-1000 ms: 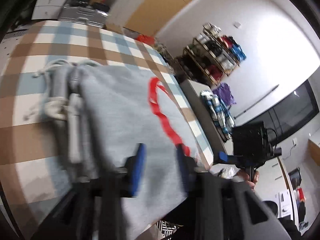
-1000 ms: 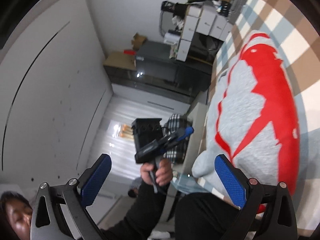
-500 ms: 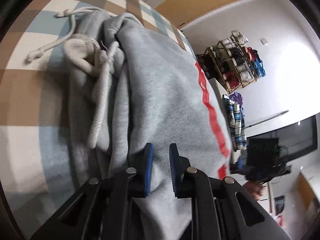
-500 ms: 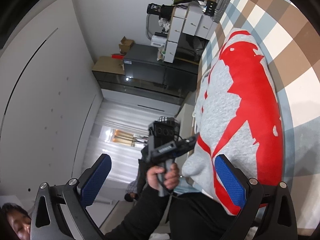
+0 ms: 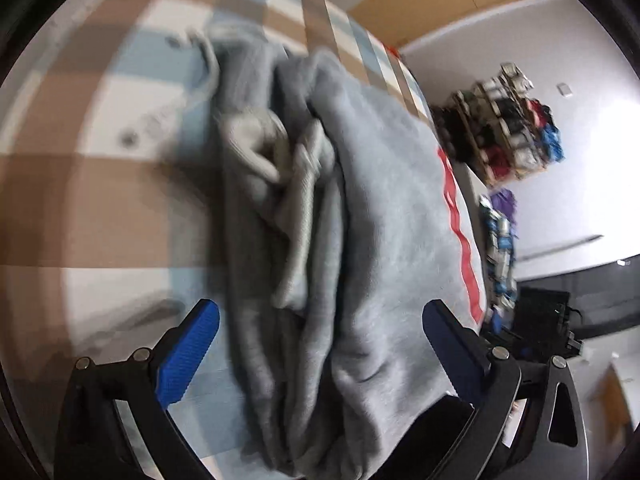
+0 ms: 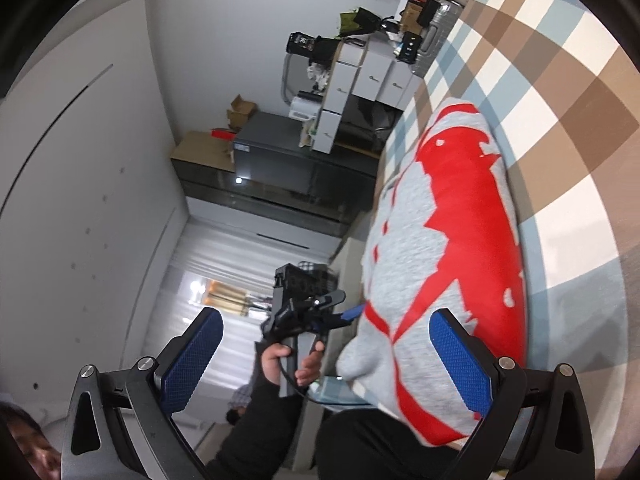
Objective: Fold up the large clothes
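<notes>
A grey hoodie [image 5: 380, 200] lies folded in thick layers on the checked bedcover [image 5: 100, 200], with its drawstrings and hood bunched at the far end. My left gripper [image 5: 320, 312] hovers low over the near end. Its jaws are opening wide and straddle the folds, and the blue pads [image 5: 188, 352] do not press the cloth. The right wrist view shows the hoodie's red print [image 6: 460, 208] and a hand holding the left gripper [image 6: 340, 316] at the garment's edge. My right gripper [image 6: 324, 320] is open and held level beside the bed, with nothing between its fingers.
The checked bedcover [image 6: 560, 100] stretches beyond the hoodie. A rack of clothes [image 5: 508, 132] and a plaid cloth [image 5: 498, 240] stand past the bed's far side. White storage boxes [image 6: 360, 80] and a dark cabinet [image 6: 280, 168] line the wall. A person's dark sleeve [image 6: 260, 420] is close below.
Half a second ago the left jaws were nearly shut on a fold of the hoodie; now they stand wide apart. The left gripper sank towards the cloth. The right gripper barely moved.
</notes>
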Demonstrator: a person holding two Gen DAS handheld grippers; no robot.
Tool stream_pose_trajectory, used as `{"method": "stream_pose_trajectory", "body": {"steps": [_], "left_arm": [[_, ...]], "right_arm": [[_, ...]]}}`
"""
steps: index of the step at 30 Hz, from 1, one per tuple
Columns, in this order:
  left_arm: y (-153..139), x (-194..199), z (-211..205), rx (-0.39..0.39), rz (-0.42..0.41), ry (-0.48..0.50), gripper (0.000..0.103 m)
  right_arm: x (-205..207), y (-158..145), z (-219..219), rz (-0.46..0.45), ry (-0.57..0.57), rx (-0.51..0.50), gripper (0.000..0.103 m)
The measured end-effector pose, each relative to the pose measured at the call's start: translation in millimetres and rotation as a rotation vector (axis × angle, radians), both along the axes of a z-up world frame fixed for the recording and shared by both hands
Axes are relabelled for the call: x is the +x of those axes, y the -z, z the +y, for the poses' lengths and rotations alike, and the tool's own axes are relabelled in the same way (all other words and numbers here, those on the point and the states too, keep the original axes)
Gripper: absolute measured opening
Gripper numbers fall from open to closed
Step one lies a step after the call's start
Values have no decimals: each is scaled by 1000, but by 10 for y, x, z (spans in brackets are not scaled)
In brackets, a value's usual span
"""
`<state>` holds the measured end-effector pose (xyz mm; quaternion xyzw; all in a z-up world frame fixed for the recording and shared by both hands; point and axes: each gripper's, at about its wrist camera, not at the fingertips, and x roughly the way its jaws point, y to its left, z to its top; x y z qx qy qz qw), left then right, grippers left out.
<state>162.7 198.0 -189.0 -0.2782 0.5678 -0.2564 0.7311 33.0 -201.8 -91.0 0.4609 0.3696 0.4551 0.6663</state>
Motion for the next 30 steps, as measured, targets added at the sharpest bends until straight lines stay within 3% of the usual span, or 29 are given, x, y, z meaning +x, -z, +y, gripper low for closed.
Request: {"method": "stream_pose_trajectory", "body": {"steps": [7, 10, 13, 18, 20, 22, 24, 30], "left_arm": [[169, 238, -70, -168, 73, 27, 101], [218, 241, 72, -243, 112, 33, 101], [208, 248, 111, -270, 127, 83, 101], [167, 343, 100, -243, 171, 153, 101], [107, 352, 88, -180, 179, 170, 101], [28, 350, 70, -52, 164, 191, 101], [28, 344, 35, 1, 184, 214, 101], [89, 370, 132, -84, 179, 207, 101]], "right_arm": [[71, 28, 45, -14, 40, -186, 103], [179, 111, 68, 15, 23, -263, 103], [361, 181, 109, 69, 2, -354, 103], [686, 297, 182, 116, -88, -485, 103], [780, 345, 246, 134, -135, -513, 103], [841, 360, 306, 132, -167, -523, 103], [856, 383, 335, 135, -185, -506, 103], [881, 494, 363, 158, -220, -428, 103]]}}
